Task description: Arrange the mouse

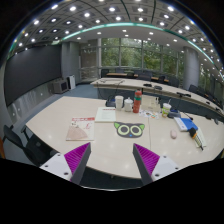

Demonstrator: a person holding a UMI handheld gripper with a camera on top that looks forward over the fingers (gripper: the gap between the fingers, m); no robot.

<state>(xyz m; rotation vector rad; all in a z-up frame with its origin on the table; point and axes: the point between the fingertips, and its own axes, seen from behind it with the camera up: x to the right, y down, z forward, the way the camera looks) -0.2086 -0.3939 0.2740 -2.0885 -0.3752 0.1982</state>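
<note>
My gripper (112, 152) is held high above a pale table (60, 122), its two fingers with magenta pads (77, 156) spread wide and nothing between them. Just ahead of the fingers lies a small dark mat with green rings (128, 129). To the right on the table is a blue patch with a small dark object (186, 124) on it that may be the mouse; it is too small to tell. The gripper is well away from it, back and to the left.
A red can (138, 103), a white cup (119, 102), a white sheet (106, 114) and a pink paper (80, 129) lie on the table. A white object (198, 136) lies at the right. Chairs and more desks stand beyond.
</note>
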